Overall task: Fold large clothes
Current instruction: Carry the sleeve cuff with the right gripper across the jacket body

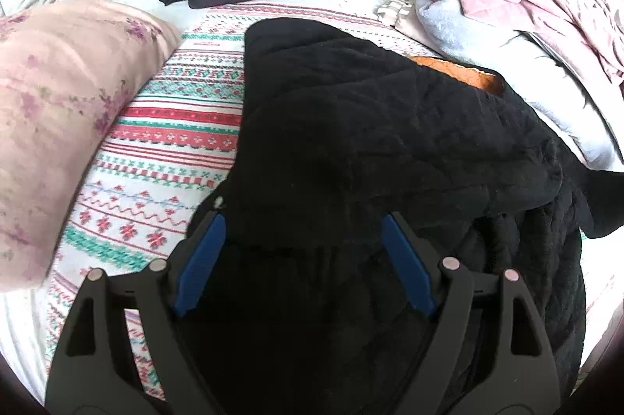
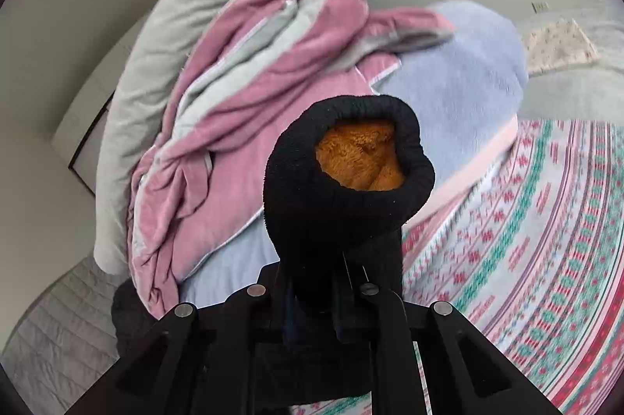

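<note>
Now our right hand-held gripper [image 2: 343, 274] pinches the black jacket's cuff [image 2: 347, 157]; we should carry the sleeve across smoothly, left hand-held gripper [image 1: 302, 239] apart above the jacket [image 1: 370, 126].

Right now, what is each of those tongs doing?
Left tongs: open, over the black jacket.
Right tongs: closed on the jacket's cuff.

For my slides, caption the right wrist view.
Right gripper shut on black sleeve cuff with orange lining.
</note>
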